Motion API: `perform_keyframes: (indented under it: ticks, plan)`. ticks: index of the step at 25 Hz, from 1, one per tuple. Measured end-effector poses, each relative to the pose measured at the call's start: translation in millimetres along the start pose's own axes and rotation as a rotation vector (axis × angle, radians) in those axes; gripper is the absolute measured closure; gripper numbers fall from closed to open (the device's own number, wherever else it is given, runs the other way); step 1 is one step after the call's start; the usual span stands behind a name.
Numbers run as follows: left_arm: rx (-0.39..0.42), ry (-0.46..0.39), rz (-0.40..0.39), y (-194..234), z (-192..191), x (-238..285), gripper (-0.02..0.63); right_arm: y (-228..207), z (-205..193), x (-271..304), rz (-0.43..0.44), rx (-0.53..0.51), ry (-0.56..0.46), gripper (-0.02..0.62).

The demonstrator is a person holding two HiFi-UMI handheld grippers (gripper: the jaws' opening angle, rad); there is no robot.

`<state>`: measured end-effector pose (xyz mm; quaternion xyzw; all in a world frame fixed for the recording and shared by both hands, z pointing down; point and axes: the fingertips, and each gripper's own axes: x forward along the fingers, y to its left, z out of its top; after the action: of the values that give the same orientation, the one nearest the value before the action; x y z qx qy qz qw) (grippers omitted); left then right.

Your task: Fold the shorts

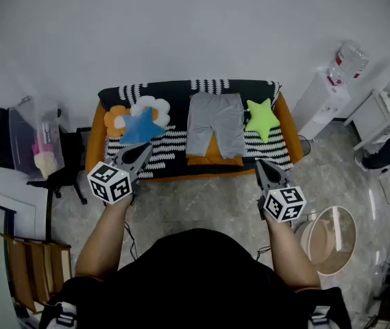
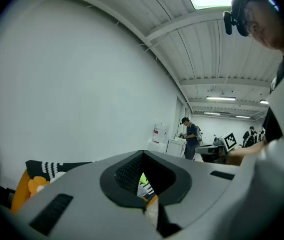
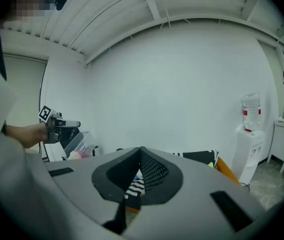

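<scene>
Grey shorts (image 1: 214, 124) lie spread flat on an orange cushion in the middle of a small sofa (image 1: 99, 130) covered with a black-and-white patterned throw. My left gripper (image 1: 142, 149) hovers in front of the sofa's left half, shut and empty. On the other side, my right gripper (image 1: 262, 164) hangs before the sofa's right front corner, also shut with nothing in it. Both stay short of the shorts. In the two gripper views the jaws meet at their tips, and only slivers of the throw show behind them.
A blue star cushion (image 1: 140, 125), a flower cushion (image 1: 116, 117) and a green star cushion (image 1: 262, 117) lie on the sofa beside the shorts. A clear bin (image 1: 33, 141) stands at left, a water dispenser (image 1: 332, 81) at right, a round basket (image 1: 332, 240) on the floor.
</scene>
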<state>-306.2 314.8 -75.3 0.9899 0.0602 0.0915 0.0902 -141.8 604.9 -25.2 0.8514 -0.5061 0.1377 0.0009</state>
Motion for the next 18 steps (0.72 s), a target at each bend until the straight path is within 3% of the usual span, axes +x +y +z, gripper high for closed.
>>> perform_keyframes:
  ticks: [8, 18]
  plan:
    - [-0.021, 0.031, 0.01, -2.3, -7.1, 18.1, 0.591, -15.4, -7.1, 1.0, 0.01, 0.014, 0.007, 0.591]
    - [-0.06, 0.039, 0.08, -10.0, -16.3, 41.3, 0.591, -57.9, 1.3, 4.2, 0.056, 0.043, -0.017, 0.588]
